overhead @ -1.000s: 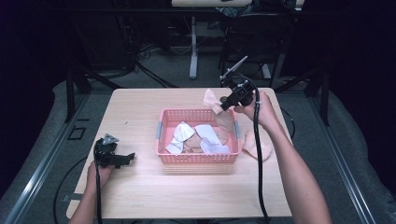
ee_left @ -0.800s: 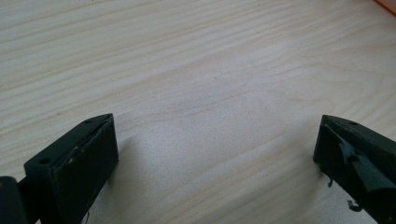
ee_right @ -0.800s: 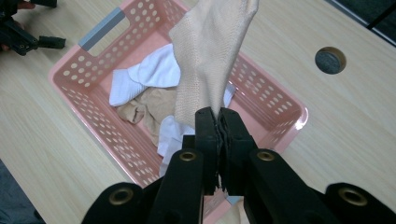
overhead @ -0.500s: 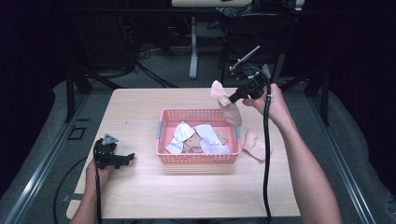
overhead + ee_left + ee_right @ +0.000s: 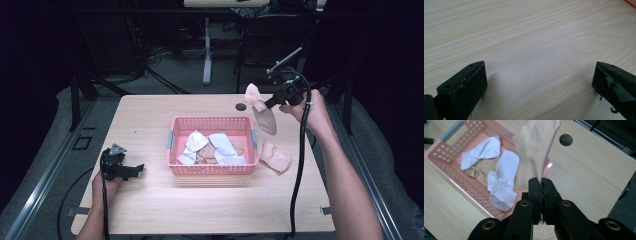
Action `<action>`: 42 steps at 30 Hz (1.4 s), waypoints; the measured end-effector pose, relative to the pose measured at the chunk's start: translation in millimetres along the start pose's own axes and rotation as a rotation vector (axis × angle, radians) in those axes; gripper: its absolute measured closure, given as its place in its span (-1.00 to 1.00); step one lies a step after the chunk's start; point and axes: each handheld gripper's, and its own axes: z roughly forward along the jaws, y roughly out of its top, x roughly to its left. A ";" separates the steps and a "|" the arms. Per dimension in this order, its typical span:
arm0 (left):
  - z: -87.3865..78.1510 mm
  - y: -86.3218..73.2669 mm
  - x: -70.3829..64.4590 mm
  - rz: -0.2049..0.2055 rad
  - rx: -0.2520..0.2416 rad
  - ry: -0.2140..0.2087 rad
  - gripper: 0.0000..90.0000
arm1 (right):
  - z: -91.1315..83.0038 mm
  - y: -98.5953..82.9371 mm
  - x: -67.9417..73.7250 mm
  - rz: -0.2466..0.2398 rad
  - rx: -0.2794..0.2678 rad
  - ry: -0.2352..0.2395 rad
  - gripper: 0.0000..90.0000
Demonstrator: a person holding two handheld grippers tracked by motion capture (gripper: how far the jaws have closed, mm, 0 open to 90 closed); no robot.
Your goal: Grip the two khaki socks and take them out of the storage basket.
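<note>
The right gripper (image 5: 541, 185) is clamped on a beige sock (image 5: 535, 147), lifted above the pink basket (image 5: 176, 127). The left gripper (image 5: 134, 169), jaws apart, rests on the pale wooden table (image 5: 150, 115). Dark room behind; no readable writing.

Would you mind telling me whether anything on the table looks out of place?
One beige sock lies on the table just right of the pink basket, outside it, while the other socks are inside. The right claw holds another beige sock aloft.
</note>
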 end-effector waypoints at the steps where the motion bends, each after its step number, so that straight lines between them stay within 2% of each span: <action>1: 0.0 0.0 0.0 0.000 0.000 0.001 -1.00 | -0.2 -1.7 -1.9 0.002 0.001 -0.003 0.94; 8: 0.0 0.1 -0.1 0.000 0.000 0.002 -1.00 | 3.5 -19.0 -19.0 0.042 0.012 -0.035 0.94; 17: 0.1 0.1 -0.2 -0.001 0.001 0.003 -1.00 | 20.5 -44.4 -37.9 0.095 0.043 -0.047 0.94; 21: 0.1 0.1 -0.4 -0.003 0.001 0.003 -1.00 | 29.9 -53.5 -44.0 0.097 0.068 -0.056 0.94; 28: 0.1 0.2 -0.5 -0.003 0.001 0.004 -1.00 | 59.1 -69.5 -52.7 0.131 0.104 -0.045 0.93; 33: 0.1 0.3 -0.8 -0.005 0.002 0.005 -1.00 | 83.5 -77.9 -56.4 0.142 0.167 -0.032 0.93; 35: 0.2 0.2 -0.9 -0.006 0.001 0.005 -1.00 | 92.6 -81.1 -56.7 0.155 0.173 -0.028 0.93; 38: 0.2 0.1 -0.9 -0.006 0.000 0.006 -1.00 | 110.6 -85.8 -57.0 0.156 0.210 -0.019 0.93; 39: 0.3 0.2 -0.8 -0.005 -0.001 0.006 -1.00 | 118.0 -88.4 -56.4 0.172 0.200 -0.015 0.93; 40: 0.3 0.1 -1.0 -0.008 -0.001 0.006 -1.00 | 124.9 -89.9 -57.8 0.167 0.226 -0.016 0.93; 42: 0.3 0.2 -0.9 -0.005 -0.001 0.006 -1.00 | 136.5 -93.7 -58.1 0.187 0.225 -0.006 0.93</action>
